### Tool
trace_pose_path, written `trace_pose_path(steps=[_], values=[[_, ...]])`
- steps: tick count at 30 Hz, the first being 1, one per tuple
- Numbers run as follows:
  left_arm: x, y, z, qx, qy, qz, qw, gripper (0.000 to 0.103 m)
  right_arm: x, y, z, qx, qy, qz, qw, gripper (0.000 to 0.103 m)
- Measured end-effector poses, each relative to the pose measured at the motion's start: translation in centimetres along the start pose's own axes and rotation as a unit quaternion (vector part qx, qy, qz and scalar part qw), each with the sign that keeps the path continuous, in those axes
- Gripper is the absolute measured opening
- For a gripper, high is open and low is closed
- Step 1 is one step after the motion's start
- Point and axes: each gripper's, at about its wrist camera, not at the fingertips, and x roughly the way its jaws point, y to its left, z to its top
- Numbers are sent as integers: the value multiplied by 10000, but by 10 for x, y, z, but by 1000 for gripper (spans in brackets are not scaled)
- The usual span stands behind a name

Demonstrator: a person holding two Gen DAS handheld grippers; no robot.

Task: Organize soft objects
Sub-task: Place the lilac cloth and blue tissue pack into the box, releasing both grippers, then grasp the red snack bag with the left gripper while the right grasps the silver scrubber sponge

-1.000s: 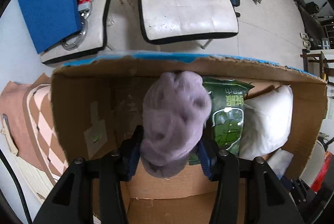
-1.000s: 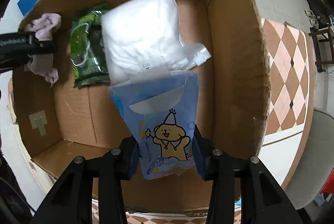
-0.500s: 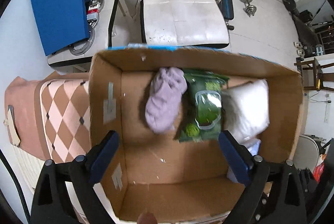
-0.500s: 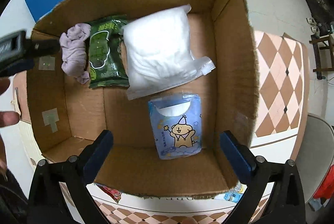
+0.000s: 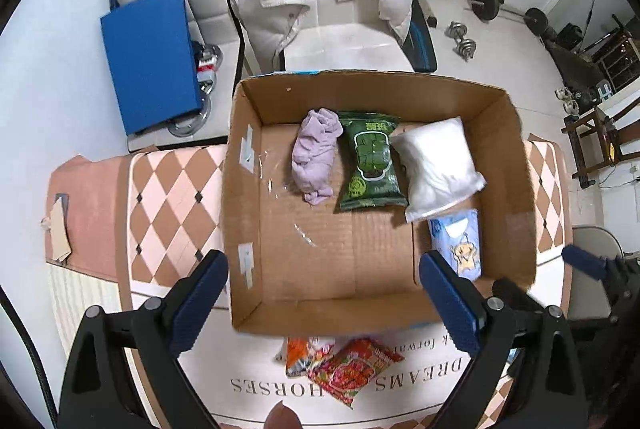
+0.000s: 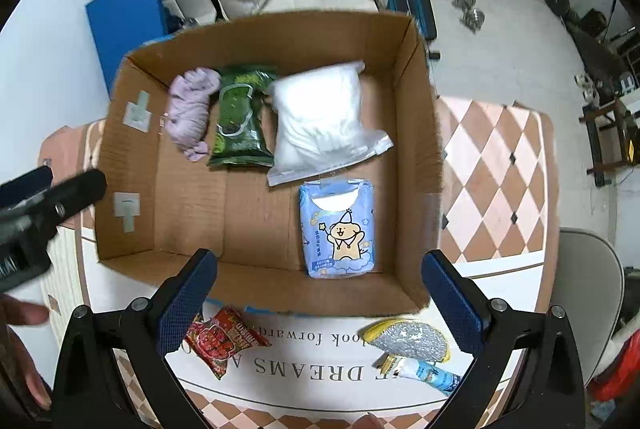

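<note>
The big cardboard box (image 5: 244, 189) sits on the counter (image 6: 492, 165), and four soft things lie flat on its floor. At the back, side by side in a neat row, are the purple cloth (image 5: 314, 155), the green pack (image 5: 370, 161) and the white bag (image 5: 436, 161). They touch each other, likely so that more things can fit. The blue tissue pack (image 6: 339, 227) lies in front of the white bag, near the right wall of the box.

The left gripper (image 5: 322, 295) hangs above the box, its jaws spread wide and nothing between them. The right gripper (image 6: 318, 299) is the same: wide apart and empty. Each has just been opening to let its thing go, and the cloth and the blue pack now lie in the box.

More things wait on the counter in front of the box: a red snack bag (image 6: 222, 339), a shiny sponge (image 6: 408, 339) and a small tube (image 6: 426, 373). The wide jaws look ready to grab one of these next.
</note>
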Motion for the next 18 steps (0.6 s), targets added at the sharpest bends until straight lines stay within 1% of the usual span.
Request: trace_pose_path(steps=[5,8,11,13,15,16,18], values=[[-22,-6,-21,44,-256,93,9996,98,-29,-3,-18,-31,-369,54,9993,103],[-30,-10,-26,63,-314,71,9995,98,-36,-7,-28,-6,-419,168,9990,103],[-36,-16,-36,154,-370,132,9991,98,-38,-14,-39,14,-336,337,9989,103],[-37,-22,-50,239,-441,274,9984,98,-40,-20,-49,-52,-330,419,9986,103],[-31,-30,-71,381,-465,516,9969,98,-38,-30,-64,-184,-271,429,9985,103],[-21,-36,-86,516,-410,663,9956,98,-34,-37,-74,-302,-191,365,9987,103],[5,-48,-111,812,-137,843,9930,98,-22,-49,-90,-547,7,198,9983,103]])
